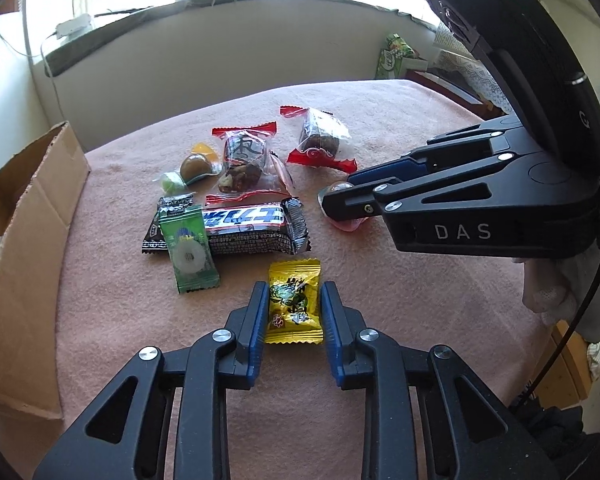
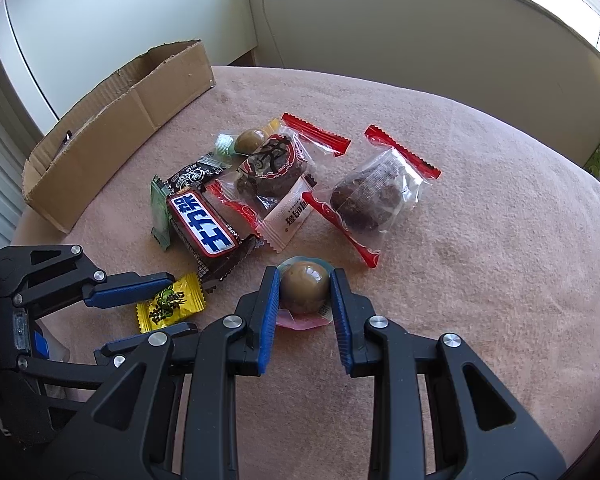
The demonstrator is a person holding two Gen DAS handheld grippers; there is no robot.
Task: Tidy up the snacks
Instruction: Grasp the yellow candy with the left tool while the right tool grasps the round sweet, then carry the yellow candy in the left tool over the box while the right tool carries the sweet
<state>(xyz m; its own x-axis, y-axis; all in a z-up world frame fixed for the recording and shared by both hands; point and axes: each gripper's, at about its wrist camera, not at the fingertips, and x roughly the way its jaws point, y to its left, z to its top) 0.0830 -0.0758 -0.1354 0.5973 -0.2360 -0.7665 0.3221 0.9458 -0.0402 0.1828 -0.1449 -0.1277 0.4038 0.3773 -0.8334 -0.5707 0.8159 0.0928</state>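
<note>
A yellow candy packet lies flat on the pink cloth between the fingers of my left gripper. The pads stand close along its edges without bending it, so the gripper is open. My right gripper is shut on a round brown jelly ball in a clear cup with a pink lid, low over the cloth. Behind them lies the snack pile: a dark chocolate bar, a green mint packet and two red-ended clear packets.
An open cardboard box stands along the left edge of the cloth-covered table. A second brown ball and a small green candy lie in the pile. A green carton stands beyond the far right corner.
</note>
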